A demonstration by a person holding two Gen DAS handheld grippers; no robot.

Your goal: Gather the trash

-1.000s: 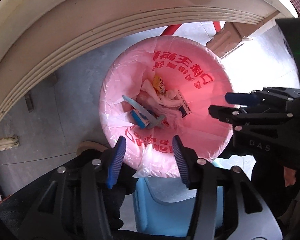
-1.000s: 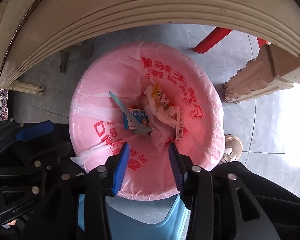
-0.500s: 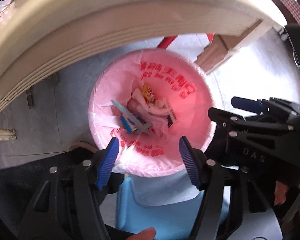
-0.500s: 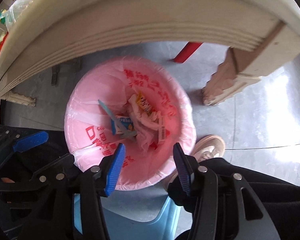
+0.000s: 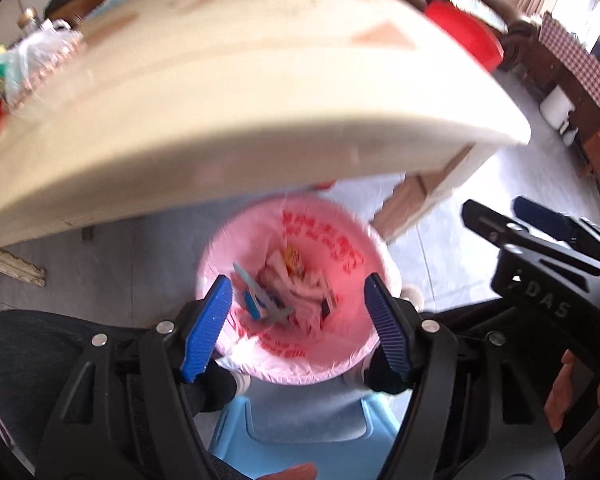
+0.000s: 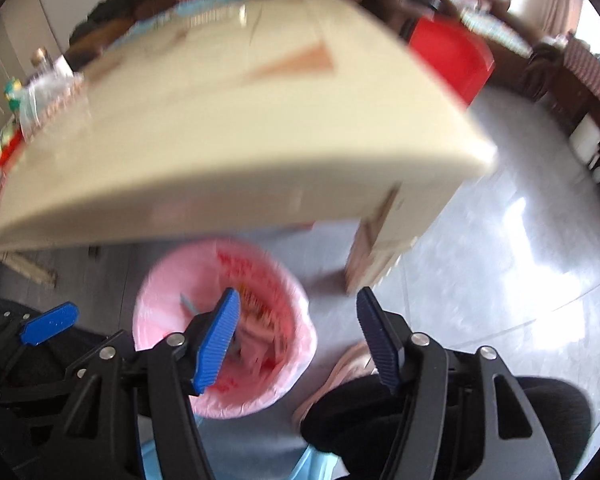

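Observation:
A bin lined with a pink bag [image 5: 340, 248] stands on the floor under the table edge; it also shows in the right wrist view [image 6: 172, 288]. Wrappers and a blue strip of trash [image 5: 284, 292] lie inside it. My left gripper [image 5: 298, 324] is open and empty, high above the bin. My right gripper [image 6: 298, 344] is open and empty, above the bin's right rim. The right gripper also shows at the right of the left wrist view [image 5: 540, 240]. The left one shows at the left of the right wrist view [image 6: 48, 324].
A cream table [image 5: 240, 100] fills the upper half of both views, with a plastic bag and small items [image 5: 32, 60] at its far left. A red stool [image 6: 452, 60] stands behind it. A light blue stool [image 5: 300, 432] is below me. Grey tiled floor [image 6: 500, 260] lies to the right.
Both grippers have risen and pulled back from the bin, so it looks smaller and the tabletop has come into view. Both jaws have opened a little wider.

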